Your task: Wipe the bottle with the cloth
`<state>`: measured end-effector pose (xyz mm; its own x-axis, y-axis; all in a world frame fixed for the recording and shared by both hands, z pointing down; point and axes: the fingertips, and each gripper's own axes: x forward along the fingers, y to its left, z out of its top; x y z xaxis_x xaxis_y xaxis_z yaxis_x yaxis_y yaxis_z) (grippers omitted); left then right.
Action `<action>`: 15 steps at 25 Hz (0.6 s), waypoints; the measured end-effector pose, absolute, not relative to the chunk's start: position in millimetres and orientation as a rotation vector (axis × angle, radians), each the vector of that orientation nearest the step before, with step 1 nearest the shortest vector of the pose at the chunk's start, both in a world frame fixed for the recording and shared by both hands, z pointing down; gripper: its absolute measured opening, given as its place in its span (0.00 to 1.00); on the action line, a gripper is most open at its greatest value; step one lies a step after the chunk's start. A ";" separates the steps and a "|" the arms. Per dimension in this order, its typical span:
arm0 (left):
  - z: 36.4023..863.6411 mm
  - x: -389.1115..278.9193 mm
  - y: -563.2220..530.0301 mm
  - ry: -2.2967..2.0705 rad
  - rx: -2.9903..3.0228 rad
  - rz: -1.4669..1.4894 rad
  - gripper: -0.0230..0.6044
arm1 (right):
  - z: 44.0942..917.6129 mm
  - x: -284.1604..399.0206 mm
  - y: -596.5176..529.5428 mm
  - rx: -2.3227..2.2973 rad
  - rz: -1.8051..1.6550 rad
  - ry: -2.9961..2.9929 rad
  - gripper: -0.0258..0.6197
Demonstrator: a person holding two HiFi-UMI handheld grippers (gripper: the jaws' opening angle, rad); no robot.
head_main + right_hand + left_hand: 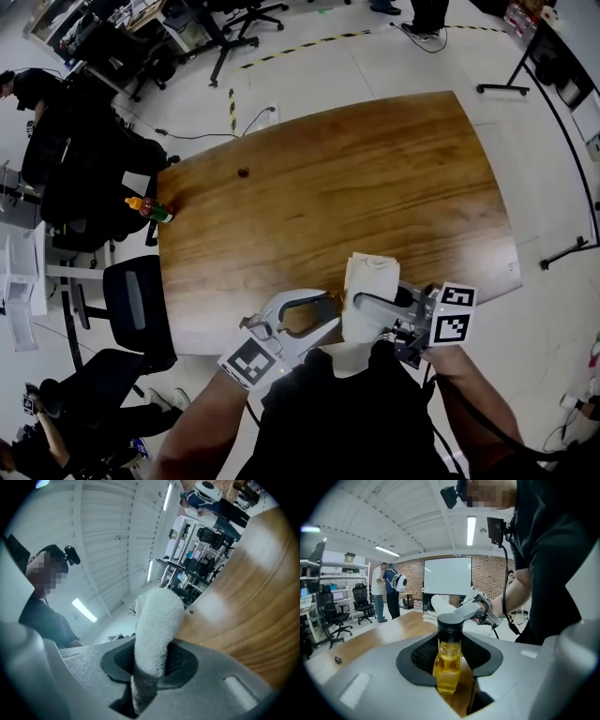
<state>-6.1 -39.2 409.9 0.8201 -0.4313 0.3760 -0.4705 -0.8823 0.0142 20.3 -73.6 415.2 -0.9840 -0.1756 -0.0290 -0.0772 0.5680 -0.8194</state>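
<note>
A small bottle [449, 662] of yellow liquid with a black cap stands upright between the black pads of my left gripper [451, 670], which is shut on it. In the head view the bottle [302, 320] shows amber inside the left gripper [322, 316], low over the near edge of the wooden table [375, 187]. My right gripper [151, 667] is shut on a white cloth [154, 630], whose folded end sticks out past the jaws. From above, the cloth [367, 286] and right gripper [375, 311] sit just right of the bottle. The left gripper view shows the cloth [439, 603] just behind the cap.
A red and green sauce bottle [150, 209] lies at the table's far left edge, and a small dark object [244, 172] sits near the far left corner. Office chairs [136, 300] stand left of the table. Two people [386, 590] stand far off by shelves.
</note>
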 end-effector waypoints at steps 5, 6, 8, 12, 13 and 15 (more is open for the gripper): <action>410.2 -3.0 -37.6 -0.713 2.885 0.561 0.31 | 439.8 9.9 -69.5 -0.151 -1.440 2.758 0.15; 411.2 -2.1 -37.7 -0.704 2.892 0.564 0.31 | 444.1 9.4 -68.9 -0.141 -1.452 2.764 0.15; 412.9 -2.0 -38.5 -0.689 2.911 0.573 0.30 | 449.1 7.4 -69.9 -0.122 -1.466 2.768 0.15; 413.4 -5.7 -38.8 -0.665 2.933 0.577 0.30 | 455.2 1.6 -74.3 -0.103 -1.481 2.790 0.15; 412.7 -6.8 -38.8 -0.663 2.937 0.570 0.30 | 457.2 0.1 -76.1 -0.106 -1.486 2.792 0.15; 412.0 -8.9 -37.9 -0.659 2.935 0.568 0.30 | 464.1 -2.5 -78.2 -0.119 -1.510 2.789 0.15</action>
<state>-8.9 -37.9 412.0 0.8389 -0.3971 0.3722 -0.4268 -0.9043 -0.0028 -2.5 -78.2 464.1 -0.9966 -0.0507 0.0643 -0.0816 0.5447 -0.8346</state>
